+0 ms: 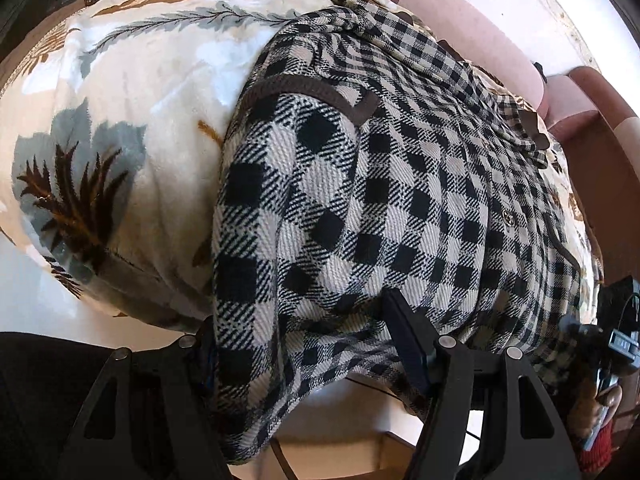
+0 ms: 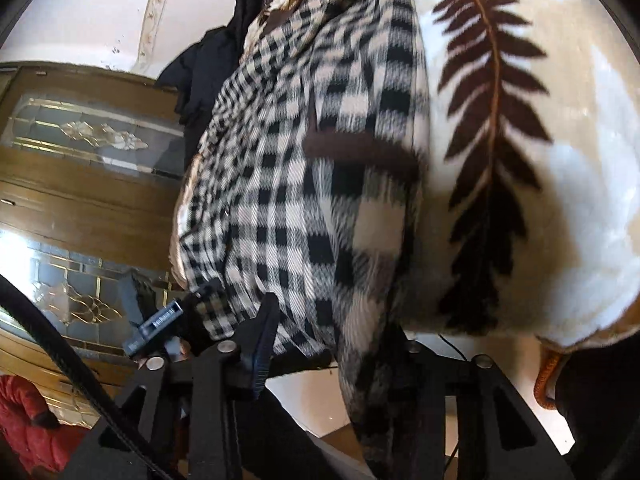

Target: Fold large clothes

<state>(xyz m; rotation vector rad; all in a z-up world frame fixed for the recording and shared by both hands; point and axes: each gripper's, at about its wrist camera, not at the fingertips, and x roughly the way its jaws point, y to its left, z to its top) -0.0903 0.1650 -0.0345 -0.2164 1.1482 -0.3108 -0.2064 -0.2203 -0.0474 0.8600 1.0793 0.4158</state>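
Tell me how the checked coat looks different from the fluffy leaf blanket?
The checked coat has black and cream squares; the leaf blanket is cream with brown and grey leaves. The coat looks woven and ribbed, the blanket plush. The coat lies on top, its hem hanging off the edge between the fingers of the left gripper and the right gripper; the blanket lies spread underneath. Both are soft fabrics sharing a cream colour.

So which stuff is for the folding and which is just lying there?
For the job:
checked jacket
left tongs
right tongs
leaf blanket, which the jacket lies on

Just lying about:
wooden cabinet
red cloth
black garment
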